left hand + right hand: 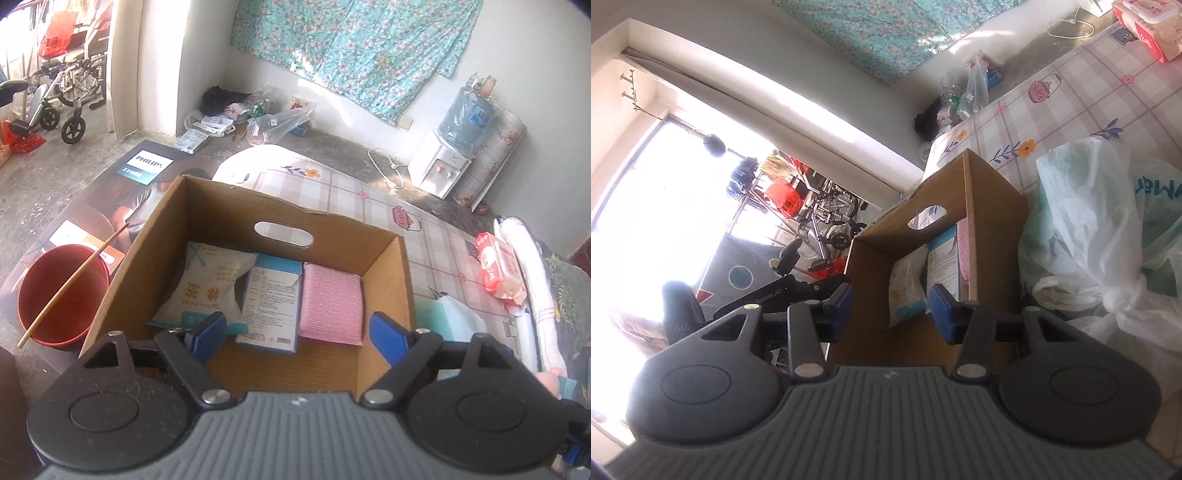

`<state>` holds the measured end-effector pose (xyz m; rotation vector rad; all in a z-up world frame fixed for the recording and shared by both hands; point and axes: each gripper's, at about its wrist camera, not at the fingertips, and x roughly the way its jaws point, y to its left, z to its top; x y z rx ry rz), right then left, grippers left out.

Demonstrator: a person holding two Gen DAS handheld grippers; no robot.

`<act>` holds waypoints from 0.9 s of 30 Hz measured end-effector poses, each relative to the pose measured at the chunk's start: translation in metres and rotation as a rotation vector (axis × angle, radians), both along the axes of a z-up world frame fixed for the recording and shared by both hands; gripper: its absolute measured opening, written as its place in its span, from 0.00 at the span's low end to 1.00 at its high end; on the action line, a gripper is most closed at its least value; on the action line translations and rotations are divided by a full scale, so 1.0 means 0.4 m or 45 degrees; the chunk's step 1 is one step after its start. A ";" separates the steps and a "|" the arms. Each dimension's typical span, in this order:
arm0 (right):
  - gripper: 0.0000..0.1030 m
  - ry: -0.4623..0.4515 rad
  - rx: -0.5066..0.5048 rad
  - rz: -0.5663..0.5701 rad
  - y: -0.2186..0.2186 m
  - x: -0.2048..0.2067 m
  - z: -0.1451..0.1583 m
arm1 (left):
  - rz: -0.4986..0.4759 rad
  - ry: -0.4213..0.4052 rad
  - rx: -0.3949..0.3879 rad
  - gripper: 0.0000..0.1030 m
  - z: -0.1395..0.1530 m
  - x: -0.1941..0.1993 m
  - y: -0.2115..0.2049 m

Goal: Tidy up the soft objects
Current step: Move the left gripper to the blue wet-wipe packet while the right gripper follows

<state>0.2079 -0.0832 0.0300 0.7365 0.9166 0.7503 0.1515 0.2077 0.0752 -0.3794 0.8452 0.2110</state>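
Both the left hand-held gripper (299, 334) and right hand-held gripper (891, 309) gape empty above the cardboard box (207, 218) at frame centre, holding a cotton-swab bag (207, 284), probably a sponge (330, 302).

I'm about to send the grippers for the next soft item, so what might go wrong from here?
1. The cotton swab bag leans loosely against the cardboard box wall; a new item may topple it.
2. The pink cloth and blue-and-white packet already fill the far side, so space is tight.
3. The wipes pack lies outside by bedding; reaching could snag the plastic bag beside the box.
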 end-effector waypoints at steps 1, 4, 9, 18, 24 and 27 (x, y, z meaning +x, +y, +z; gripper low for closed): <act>0.45 -0.013 -0.006 -0.013 -0.030 -0.012 0.003 | -0.025 -0.015 -0.002 0.84 0.010 -0.009 -0.024; 0.47 -0.056 -0.034 -0.080 -0.132 -0.052 0.013 | -0.154 -0.059 -0.017 0.84 0.034 -0.024 -0.133; 0.48 -0.107 -0.126 -0.237 -0.325 -0.108 0.015 | -0.395 -0.072 0.005 0.86 0.035 -0.005 -0.320; 0.49 -0.037 -0.242 -0.475 -0.582 -0.128 -0.090 | -0.633 0.013 0.019 0.86 -0.036 0.109 -0.598; 0.46 0.013 -0.259 -0.520 -0.632 -0.066 -0.145 | -0.670 0.101 0.004 0.82 -0.112 0.215 -0.704; 0.44 0.002 -0.303 -0.533 -0.640 -0.036 -0.165 | -0.667 0.160 -0.012 0.74 -0.157 0.266 -0.734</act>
